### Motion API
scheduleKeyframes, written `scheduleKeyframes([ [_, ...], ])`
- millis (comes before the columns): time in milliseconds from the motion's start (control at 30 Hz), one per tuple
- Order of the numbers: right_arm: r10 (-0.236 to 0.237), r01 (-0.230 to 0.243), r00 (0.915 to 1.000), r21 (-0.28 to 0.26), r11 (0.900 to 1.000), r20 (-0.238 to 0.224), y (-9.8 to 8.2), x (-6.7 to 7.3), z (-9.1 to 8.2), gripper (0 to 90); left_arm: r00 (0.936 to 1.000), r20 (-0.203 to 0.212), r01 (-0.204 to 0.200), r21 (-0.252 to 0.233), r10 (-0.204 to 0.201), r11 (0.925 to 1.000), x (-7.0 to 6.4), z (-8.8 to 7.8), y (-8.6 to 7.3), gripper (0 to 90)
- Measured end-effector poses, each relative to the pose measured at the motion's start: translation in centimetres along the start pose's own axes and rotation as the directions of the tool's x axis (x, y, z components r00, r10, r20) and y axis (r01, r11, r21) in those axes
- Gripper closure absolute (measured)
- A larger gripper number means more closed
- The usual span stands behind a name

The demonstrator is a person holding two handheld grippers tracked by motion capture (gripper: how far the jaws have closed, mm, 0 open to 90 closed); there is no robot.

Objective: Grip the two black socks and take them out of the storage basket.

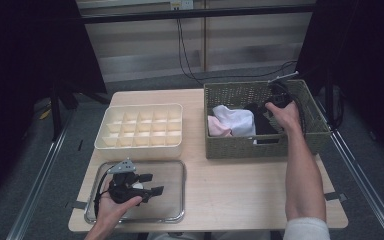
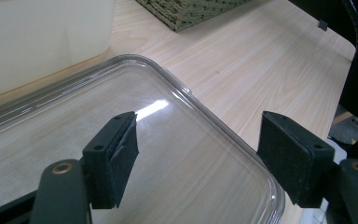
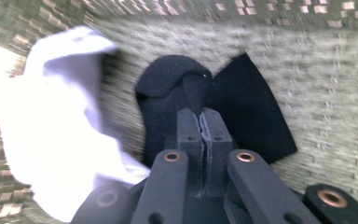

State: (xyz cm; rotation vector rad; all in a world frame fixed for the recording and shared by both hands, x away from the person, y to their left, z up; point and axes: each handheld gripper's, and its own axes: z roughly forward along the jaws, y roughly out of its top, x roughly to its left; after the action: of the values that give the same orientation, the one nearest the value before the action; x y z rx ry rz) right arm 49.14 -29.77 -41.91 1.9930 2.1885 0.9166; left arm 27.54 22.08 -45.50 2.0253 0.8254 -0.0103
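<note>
Right gripper (image 3: 200,122), jaws clamped on a fold of the black sock (image 3: 242,107) inside the woven basket (image 1: 316,114); the sock hangs from and beyond its tips, white cloth (image 3: 60,116) beside. Left gripper (image 2: 198,154), jaws apart and empty, hovers over the clear tray (image 2: 168,88), farther from the sock.

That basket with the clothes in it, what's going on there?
A person is working with a hand-held gripper in each hand. The right gripper is down in the woven basket, its jaws pinched shut on a black sock that lies beside white and pink pieces. The left gripper hovers open and empty over a clear tray. The cream compartment box behind the tray has nothing in it.
</note>
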Motion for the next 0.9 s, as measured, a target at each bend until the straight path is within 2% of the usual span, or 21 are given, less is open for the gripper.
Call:
scheduleKeyframes([
  [33, -0.016, 0.016, 0.9999, -0.013, 1.000, -0.001, 0.1, 0.1, -0.8, 88.7, 1.0000, -0.004, 0.002, -0.005, -0.002, 1.0000, 0.1, 0.0, 0.0, 28.4],
  [67, -0.016, 0.016, 0.9999, -0.013, 1.000, -0.001, 0.1, 0.1, -0.8, 88.7, 1.0000, -0.004, 0.002, -0.005, -0.002, 1.0000, 0.1, 0.0, 0.0, 28.4],
  [100, -0.023, 0.022, 0.9997, -0.047, 0.999, -0.007, 0.1, 0.2, -1.7, 88.7, 1.0000, -0.004, 0.004, -0.005, -0.004, 1.0000, 0.1, 0.0, 0.0, 28.4],
  [300, -0.026, 0.021, 0.9984, -0.111, 0.994, -0.050, 0.2, 0.6, -3.1, 88.7, 1.0000, -0.001, -0.004, -0.003, 0.004, 1.0000, 0.0, 0.1, 0.0, 28.5],
  [433, -0.042, 0.030, 0.9964, -0.165, 0.986, -0.073, 0.1, 1.1, -4.2, 88.8, 1.0000, -0.004, -0.004, -0.002, 0.004, 1.0000, 0.0, 0.2, 0.0, 28.4],
  [600, -0.076, 0.060, 0.9946, -0.205, 0.977, -0.071, 0.4, 2.0, -5.7, 88.7, 1.0000, -0.008, -0.002, 0.001, 0.002, 1.0000, 0.0, 0.2, 0.0, 28.0],
  [633, -0.095, 0.074, 0.9922, -0.234, 0.969, -0.081, 0.6, 2.4, -6.4, 88.7, 0.9999, -0.010, 0.006, 0.000, -0.006, 1.0000, 0.1, 0.2, 0.0, 26.7],
  [700, -0.098, 0.075, 0.9914, -0.239, 0.968, -0.086, 0.6, 2.5, -6.5, 88.7, 0.9999, -0.012, 0.007, 0.004, -0.007, 1.0000, 0.1, 0.3, 0.0, 26.6],
  [733, -0.107, 0.082, 0.9905, -0.254, 0.964, -0.087, 0.7, 2.8, -7.0, 88.7, 0.9998, -0.013, 0.013, 0.003, -0.013, 0.9999, 0.1, 0.2, 0.0, 25.0],
  [800, -0.107, 0.080, 0.9900, -0.261, 0.962, -0.092, 0.7, 2.8, -7.2, 88.7, 0.9998, -0.016, 0.012, 0.002, -0.012, 0.9999, 0.1, 0.2, -0.1, 24.9],
  [900, -0.124, 0.091, 0.9873, -0.284, 0.955, -0.099, 0.8, 3.3, -7.9, 88.7, 0.9998, -0.016, 0.016, 0.004, -0.016, 0.9999, 0.2, 0.3, 0.0, 24.9],
])
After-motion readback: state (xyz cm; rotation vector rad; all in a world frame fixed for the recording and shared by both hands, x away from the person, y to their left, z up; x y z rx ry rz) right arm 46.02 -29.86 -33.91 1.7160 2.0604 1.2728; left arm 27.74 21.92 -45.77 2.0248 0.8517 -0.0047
